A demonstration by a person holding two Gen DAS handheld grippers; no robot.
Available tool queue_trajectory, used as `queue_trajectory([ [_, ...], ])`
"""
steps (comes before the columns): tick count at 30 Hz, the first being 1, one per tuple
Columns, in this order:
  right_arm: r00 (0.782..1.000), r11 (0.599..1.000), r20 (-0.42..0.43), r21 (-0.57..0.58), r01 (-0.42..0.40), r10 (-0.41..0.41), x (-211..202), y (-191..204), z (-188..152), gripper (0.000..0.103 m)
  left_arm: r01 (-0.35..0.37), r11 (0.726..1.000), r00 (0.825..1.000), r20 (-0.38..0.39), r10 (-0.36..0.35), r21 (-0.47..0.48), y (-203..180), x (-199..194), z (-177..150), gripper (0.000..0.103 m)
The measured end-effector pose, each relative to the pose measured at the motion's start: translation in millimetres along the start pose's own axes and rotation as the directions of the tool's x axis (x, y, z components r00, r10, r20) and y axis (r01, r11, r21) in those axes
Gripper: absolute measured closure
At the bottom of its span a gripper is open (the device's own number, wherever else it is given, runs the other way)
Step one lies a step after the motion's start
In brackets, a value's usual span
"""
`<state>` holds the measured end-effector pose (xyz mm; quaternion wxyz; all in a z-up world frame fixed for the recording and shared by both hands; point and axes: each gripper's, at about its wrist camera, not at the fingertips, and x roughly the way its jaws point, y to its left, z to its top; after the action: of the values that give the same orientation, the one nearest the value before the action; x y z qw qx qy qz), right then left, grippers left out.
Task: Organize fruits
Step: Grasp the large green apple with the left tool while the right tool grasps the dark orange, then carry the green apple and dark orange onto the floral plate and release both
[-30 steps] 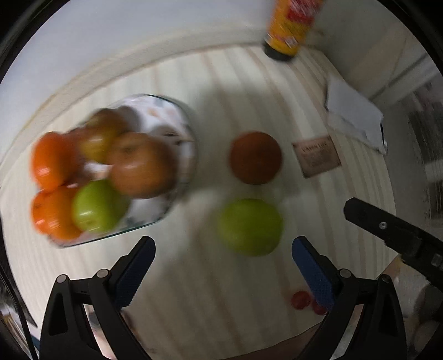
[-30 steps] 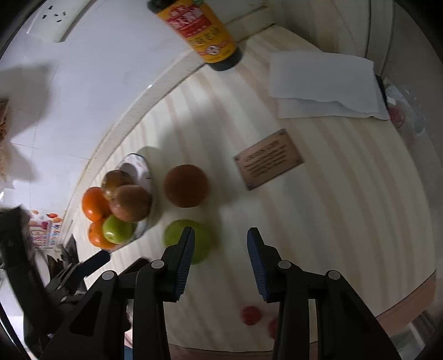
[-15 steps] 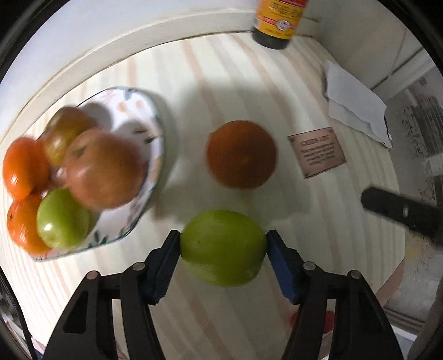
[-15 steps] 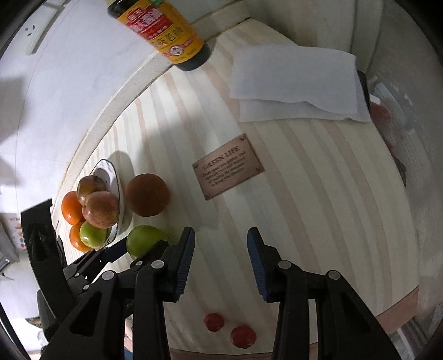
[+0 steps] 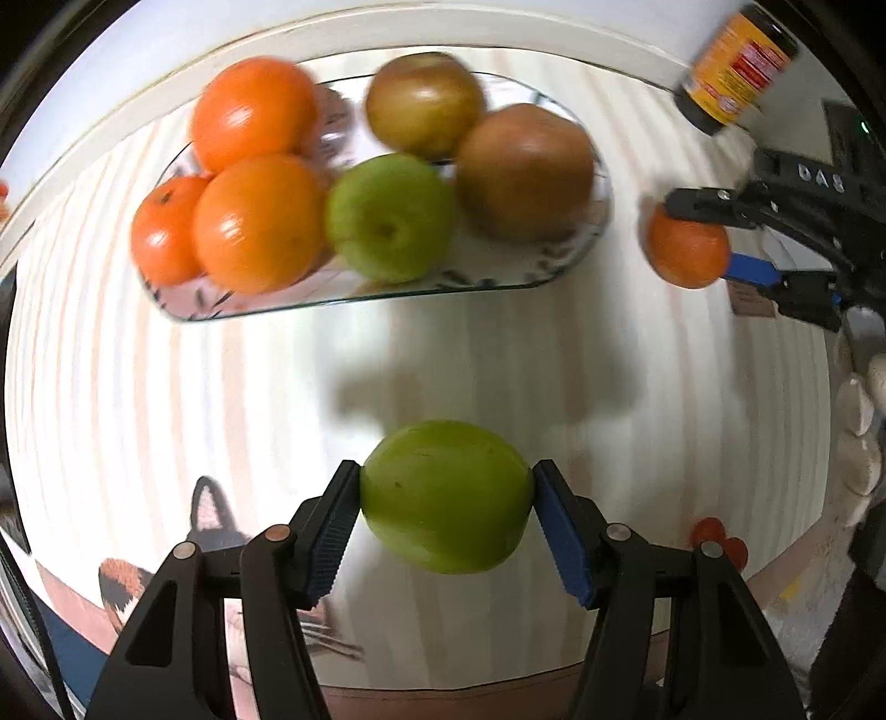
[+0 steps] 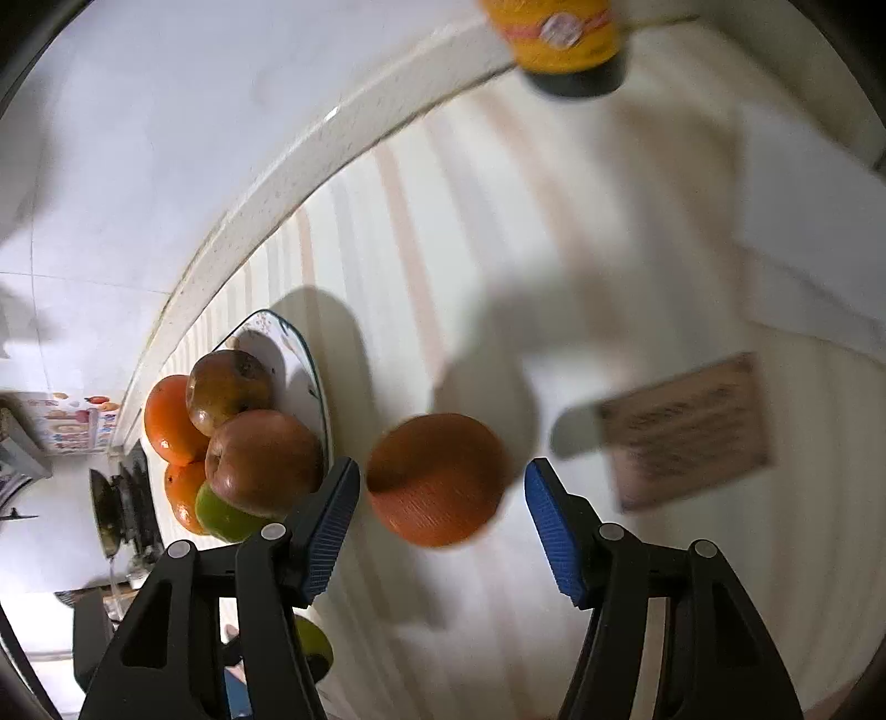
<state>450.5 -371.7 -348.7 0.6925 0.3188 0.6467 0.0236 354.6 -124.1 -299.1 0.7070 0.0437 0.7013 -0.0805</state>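
My left gripper (image 5: 446, 509) is shut on a green apple (image 5: 446, 495) and holds it above the striped table, in front of the glass plate (image 5: 515, 277). The plate holds oranges (image 5: 255, 221), a green apple (image 5: 390, 216) and brownish apples (image 5: 526, 169). My right gripper (image 6: 443, 501) is open with its fingers either side of a loose orange (image 6: 437, 476) on the table right of the plate (image 6: 310, 354). That orange (image 5: 686, 249) and the right gripper (image 5: 720, 238) also show in the left wrist view.
A sauce bottle (image 6: 570, 50) stands at the back by the wall. A brown card (image 6: 686, 432) and white paper (image 6: 803, 221) lie to the right. Small red items (image 5: 717, 540) lie near the table's front edge.
My left gripper has lifted the green apple and swung toward the plate. My right gripper has opened wider and moved in around the loose orange.
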Motion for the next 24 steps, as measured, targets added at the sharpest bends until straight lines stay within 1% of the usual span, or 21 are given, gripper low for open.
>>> queue_trajectory([
  [1,1.0,1.0,0.016,-0.007,0.0,0.0,0,1,-1,0.042,-0.002,1.0,1.0,0.002,0.002,-0.012,5,-1,-2,0.043],
  [2,1.0,0.999,0.015,-0.031,0.014,-0.013,0,5,-3,0.043,-0.001,1.0,1.0,0.002,0.001,-0.021,10,-1,-3,0.043],
  [3,1.0,0.999,0.006,-0.046,0.025,-0.025,0,7,-6,0.043,0.001,1.0,1.0,0.002,-0.001,-0.028,14,-2,-5,0.043],
  [5,0.999,0.996,-0.021,-0.086,0.022,-0.024,-2,14,-18,0.043,0.005,0.999,1.0,-0.001,-0.006,-0.038,20,-2,-9,0.043],
  [9,0.993,0.976,-0.105,-0.213,0.034,-0.057,-2,30,-57,0.043,0.02,0.999,1.0,-0.02,-0.021,-0.049,39,0,-20,0.043],
  [11,0.988,0.963,-0.131,-0.267,0.048,-0.086,6,37,-78,0.043,0.021,0.999,0.999,-0.027,-0.022,-0.045,43,4,-22,0.043],
  [12,0.986,0.958,-0.134,-0.281,0.057,-0.098,9,39,-84,0.043,0.021,0.999,0.999,-0.024,-0.022,-0.041,45,4,-26,0.042],
  [14,0.982,0.953,-0.144,-0.294,0.077,-0.124,17,41,-96,0.043,0.018,0.999,1.0,-0.019,-0.019,-0.03,44,5,-27,0.042],
  [15,0.984,0.952,-0.13,-0.294,0.08,-0.122,17,42,-99,0.043,0.02,0.999,1.0,-0.019,-0.021,-0.029,46,4,-29,0.042],
  [18,0.985,0.954,-0.113,-0.285,0.096,-0.133,19,43,-101,0.042,0.025,0.999,1.0,-0.016,-0.026,-0.027,41,5,-29,0.042],
  [19,0.985,0.955,-0.109,-0.281,0.097,-0.132,19,41,-102,0.042,0.026,0.999,1.0,-0.015,-0.027,-0.027,31,9,-17,0.042],
  [21,0.987,0.956,-0.099,-0.277,0.098,-0.13,20,44,-105,0.042,0.034,0.999,0.999,-0.011,-0.034,-0.032,34,8,-20,0.042],
  [23,0.988,0.955,-0.087,-0.281,0.1,-0.129,18,40,-104,0.042,0.039,0.998,0.999,-0.011,-0.039,-0.043,17,17,2,0.042],
  [24,0.988,0.955,-0.082,-0.28,0.1,-0.128,18,39,-106,0.043,0.041,0.998,0.999,-0.007,-0.042,-0.048,18,16,2,0.042],
])
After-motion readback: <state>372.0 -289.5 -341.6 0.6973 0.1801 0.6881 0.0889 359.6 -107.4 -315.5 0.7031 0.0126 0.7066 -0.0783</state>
